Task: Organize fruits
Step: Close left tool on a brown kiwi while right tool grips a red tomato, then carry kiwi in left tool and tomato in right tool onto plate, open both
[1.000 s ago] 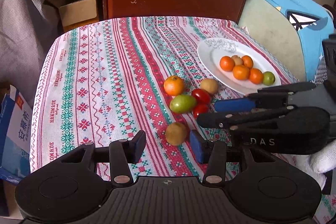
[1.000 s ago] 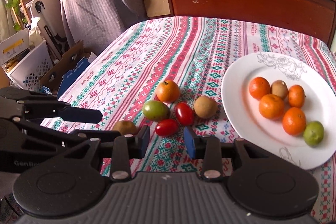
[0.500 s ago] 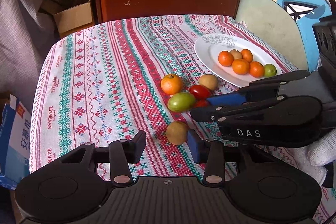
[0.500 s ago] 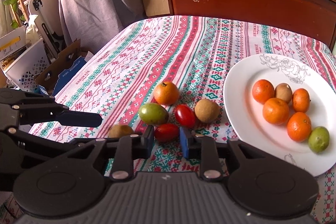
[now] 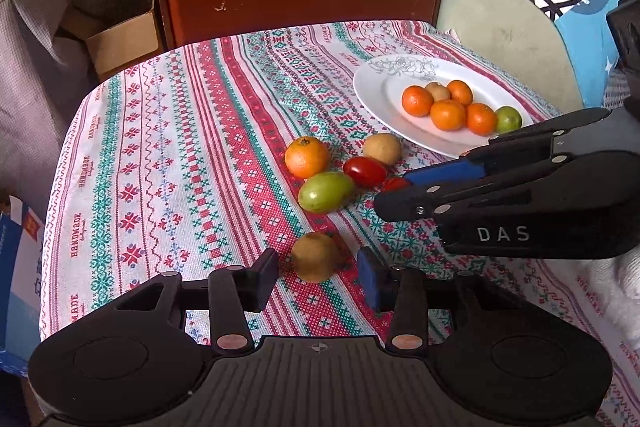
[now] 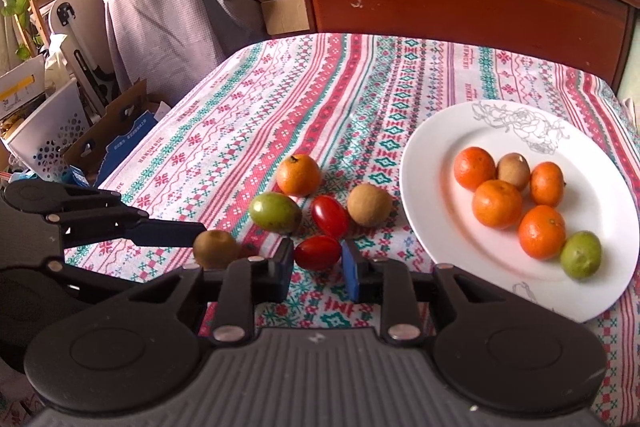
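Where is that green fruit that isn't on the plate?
In the right wrist view the green fruit lies on the tablecloth, left of the plate, just below the loose orange and beside a red tomato.

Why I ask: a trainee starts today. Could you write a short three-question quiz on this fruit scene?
1. How many fruits lie on the white plate?
2. True or false: the right gripper has a red tomato between its fingers.
3. Which fruit sits between the fingers of the left gripper? A: an orange. B: a brown fruit. C: a green fruit.

Key:
1. Six.
2. True.
3. B.
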A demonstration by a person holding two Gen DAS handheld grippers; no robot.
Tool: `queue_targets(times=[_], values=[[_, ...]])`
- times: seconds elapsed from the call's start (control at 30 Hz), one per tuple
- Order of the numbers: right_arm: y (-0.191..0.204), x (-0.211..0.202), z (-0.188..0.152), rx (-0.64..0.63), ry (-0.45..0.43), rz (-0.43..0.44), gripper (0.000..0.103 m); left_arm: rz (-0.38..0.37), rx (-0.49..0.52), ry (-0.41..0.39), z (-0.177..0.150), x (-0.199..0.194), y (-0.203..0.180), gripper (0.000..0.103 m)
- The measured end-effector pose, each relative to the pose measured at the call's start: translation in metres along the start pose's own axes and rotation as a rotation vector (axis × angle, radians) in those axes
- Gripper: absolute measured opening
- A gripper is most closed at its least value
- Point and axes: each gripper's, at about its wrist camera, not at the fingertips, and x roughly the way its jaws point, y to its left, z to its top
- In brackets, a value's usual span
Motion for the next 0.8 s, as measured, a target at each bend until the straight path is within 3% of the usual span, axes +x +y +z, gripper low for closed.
queue_targets(times=[0.07,0.2,0.47,0.8], values=[[-0.001,0.001,-0.001,0.002,0.005,-0.008,0.026,0.012,0.019,-0.008,-0.001,0.0,-0.002,0.03],[-0.001,0.001,-0.001,0.003,0.008,-0.01,0.026,0.012,0.02,-0.015,0.0,0.0,-0.001,0.022],[-0.001,-0.006,0.003,0.011,-0.013,0.0,0.026,0.03,0.007,-0.046,0.006,-0.007,-0.002,0.022],[-0.021,-0.04,0.029,0.076,-0.146,-0.033,0.026,-0.017,-0.075,-0.157,0.046,-0.014,0.0,0.022]])
